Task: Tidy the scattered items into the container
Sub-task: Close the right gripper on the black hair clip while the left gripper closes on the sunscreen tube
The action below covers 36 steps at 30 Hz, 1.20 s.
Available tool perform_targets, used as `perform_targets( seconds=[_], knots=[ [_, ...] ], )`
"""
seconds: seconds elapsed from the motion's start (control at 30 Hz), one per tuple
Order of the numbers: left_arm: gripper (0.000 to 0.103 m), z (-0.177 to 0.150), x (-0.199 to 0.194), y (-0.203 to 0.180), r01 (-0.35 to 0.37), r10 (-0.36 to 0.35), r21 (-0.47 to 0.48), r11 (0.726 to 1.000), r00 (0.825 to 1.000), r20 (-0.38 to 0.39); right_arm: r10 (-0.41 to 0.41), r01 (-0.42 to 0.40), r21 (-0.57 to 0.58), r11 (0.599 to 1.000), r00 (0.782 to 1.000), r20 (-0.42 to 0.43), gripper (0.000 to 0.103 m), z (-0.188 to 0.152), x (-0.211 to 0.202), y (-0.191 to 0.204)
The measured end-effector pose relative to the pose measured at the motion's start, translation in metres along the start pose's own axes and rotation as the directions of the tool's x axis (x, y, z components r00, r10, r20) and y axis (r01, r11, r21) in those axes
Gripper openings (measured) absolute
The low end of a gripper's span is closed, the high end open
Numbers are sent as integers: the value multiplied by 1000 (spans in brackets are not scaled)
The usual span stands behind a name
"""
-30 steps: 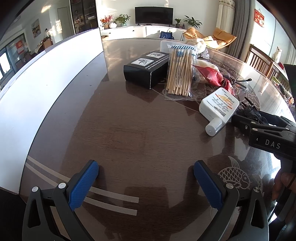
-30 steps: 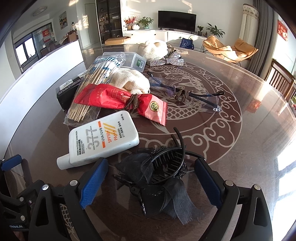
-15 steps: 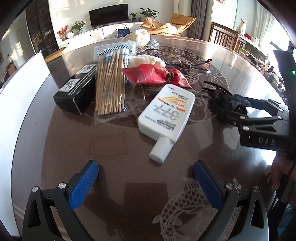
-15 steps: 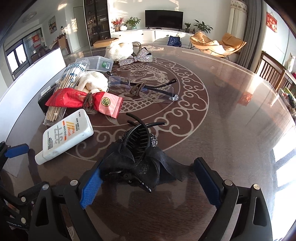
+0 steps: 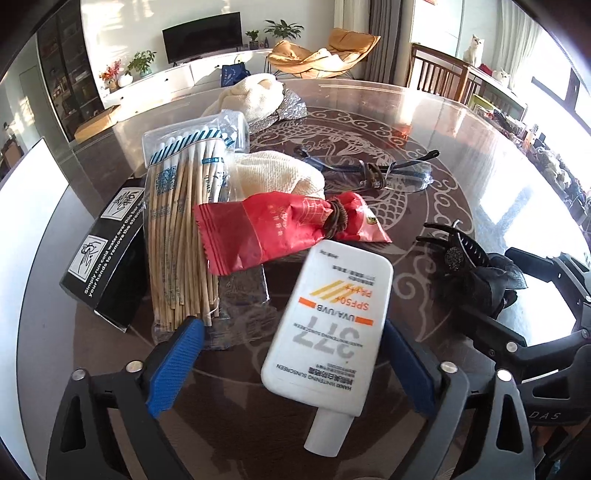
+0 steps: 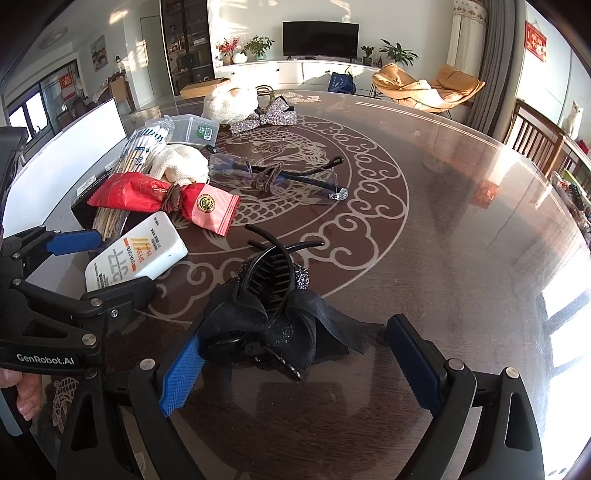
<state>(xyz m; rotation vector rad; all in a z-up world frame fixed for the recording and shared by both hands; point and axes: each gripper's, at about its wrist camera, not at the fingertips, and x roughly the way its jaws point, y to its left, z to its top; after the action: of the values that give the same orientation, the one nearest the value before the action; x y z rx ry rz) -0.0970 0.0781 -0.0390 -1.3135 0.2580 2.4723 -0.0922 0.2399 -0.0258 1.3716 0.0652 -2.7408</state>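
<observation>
Two grippers: both spread wide, neither clamping anything.
Left gripper (image 5: 291, 363): blue pads stand on either side of the white sunscreen bottle (image 5: 330, 328); right pad beside the bottle's edge, contact not clear; left pad apart from it.
Sunscreen bottle: lies flat on the table, cap toward the camera, far end just under the red packet (image 5: 280, 230).
Right gripper (image 6: 295, 363): fingers straddle the black bow hair claw (image 6: 271, 314); left pad at the bow's fabric, right pad well apart.
Hair claw: rests on the table, teeth pointing up and away.
Clear plastic box (image 6: 195, 127): lidded, behind the pile; contents cannot be told.
Black carton (image 5: 103, 258): closed, lying at the left edge of the pile.
Swab bag (image 5: 181, 229): clear, holding wooden-stick swabs, resting partly on the carton.
Other items: cream cloth (image 5: 280, 177), clear glasses (image 6: 280, 177) and glitter bow (image 6: 266, 116).
Surface: dark round glossy table (image 6: 461, 229) with pale dragon and cloud pattern.
Room: television (image 6: 320, 35), potted plants, orange chair (image 6: 428, 88).
</observation>
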Motion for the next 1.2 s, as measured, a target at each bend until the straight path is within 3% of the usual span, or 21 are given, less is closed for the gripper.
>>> perform_targets(
  seconds=[0.03, 0.07, 0.2, 0.33, 0.43, 0.5, 0.63, 0.67, 0.87, 1.1, 1.2],
  knots=[
    [63, -1, -3, -4, 5, -5, 15, 1000, 1000, 12, 0, 0, 0, 1000, 1000, 0, 94, 0, 0, 0],
    [54, -3, -6, -8, 0, -1, 30, 1000, 1000, 19, 0, 0, 0, 1000, 1000, 0, 94, 0, 0, 0],
    [52, -23, -21, -6, -25, 25, 22, 999, 999, 30, 0, 0, 0, 1000, 1000, 0, 94, 0, 0, 0],
    [52, -57, -45, 19, -69, 71, -53, 996, 997, 27, -2, 2, 2, 1000, 1000, 0, 94, 0, 0, 0],
    [52, -79, -60, 36, -64, 66, -93, 994, 998, 19, -2, 2, 2, 1000, 1000, 0, 94, 0, 0, 0],
    [55, -88, -64, 41, -42, 44, -101, 994, 999, 16, -2, 2, 2, 1000, 1000, 0, 94, 0, 0, 0],
    [85, -95, -67, 46, -6, 7, -117, 993, 1000, 7, -3, 3, 1, 1000, 1000, -1, 94, 0, 0, 0],
    [88, -95, -66, 46, 2, -1, -121, 993, 1000, 8, -3, 3, 1, 1000, 1000, -1, 94, 0, 0, 0],
    [90, -95, -62, 31, -46, 46, -64, 997, 999, 8, -3, 3, 1, 1000, 1000, -1, 94, 0, 0, 0],
    [103, -97, -60, 30, -53, 52, -84, 995, 999, -13, -3, 3, 1, 1000, 1000, -1, 94, 0, 1, 0],
    [103, -97, -60, 30, -55, 54, -91, 994, 998, -16, -3, 3, 1, 1000, 1000, -1, 94, 0, 1, 0]
  ],
)
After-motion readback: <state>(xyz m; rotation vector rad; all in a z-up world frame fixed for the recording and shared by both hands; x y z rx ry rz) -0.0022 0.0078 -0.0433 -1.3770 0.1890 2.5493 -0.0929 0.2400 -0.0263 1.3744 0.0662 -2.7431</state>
